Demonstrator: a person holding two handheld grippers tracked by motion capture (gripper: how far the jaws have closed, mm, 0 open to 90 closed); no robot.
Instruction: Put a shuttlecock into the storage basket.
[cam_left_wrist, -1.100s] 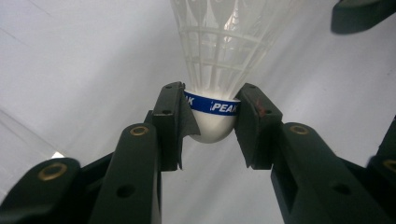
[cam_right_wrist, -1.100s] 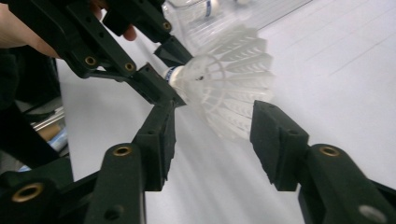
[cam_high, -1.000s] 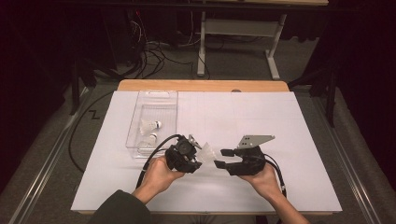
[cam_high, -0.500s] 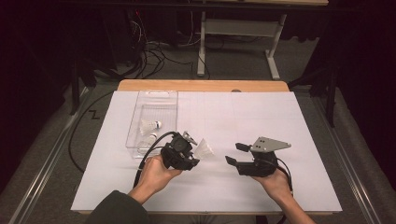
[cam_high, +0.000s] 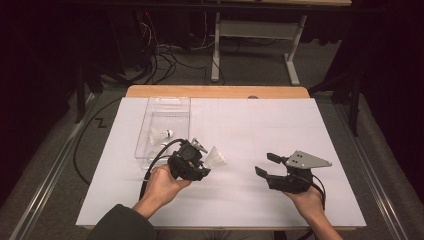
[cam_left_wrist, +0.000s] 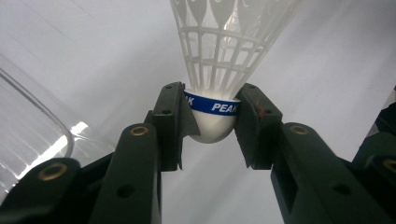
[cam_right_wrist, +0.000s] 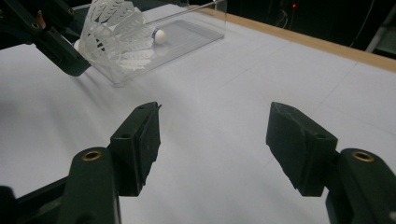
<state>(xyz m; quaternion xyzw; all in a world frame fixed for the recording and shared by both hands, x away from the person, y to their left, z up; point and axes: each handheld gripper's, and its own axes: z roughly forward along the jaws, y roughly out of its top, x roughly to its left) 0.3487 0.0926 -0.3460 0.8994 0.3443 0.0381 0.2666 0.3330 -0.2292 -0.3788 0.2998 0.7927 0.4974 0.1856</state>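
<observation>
we start at the left gripper (cam_left_wrist: 212, 126), whose own view shows its two black jaws pressed on the white cork of a shuttlecock (cam_left_wrist: 219, 60), one pad on each side of the blue band, the jaws about half closed around it. the white plastic skirt fans away from the jaws over the white sheet. in the high view that gripper (cam_high: 202, 161) sits in the left hand (cam_high: 161, 186) and the shuttlecock (cam_high: 216, 158) sticks out toward the table's middle, held just above the sheet (cam_high: 240, 200) and just right of the tray (cam_high: 167, 112); whether it brushes the sheet we cannot tell. the left gripper view gives the lettering on the band, which the high view is too small to show, and a curved clear edge of the tray (cam_left_wrist: 42, 126) at its left. the right gripper (cam_right_wrist: 212, 140) has its jaws wide apart with nothing between them but bare sheet; they have just been opening. in the high view it (cam_high: 264, 165) lies in the right hand (cam_high: 307, 202), well apart from the left gripper, with its grey plate on top. the right gripper view looks back across the table and adds what the others lack: the held shuttlecock (cam_right_wrist: 119, 32) seen skirt-on, and behind it, inside the tray (cam_right_wrist: 196, 39), a second shuttlecock (cam_right_wrist: 159, 36), its round cork with a blue band. the high view shows that one (cam_high: 161, 134) lying in the tray near its middle.
</observation>
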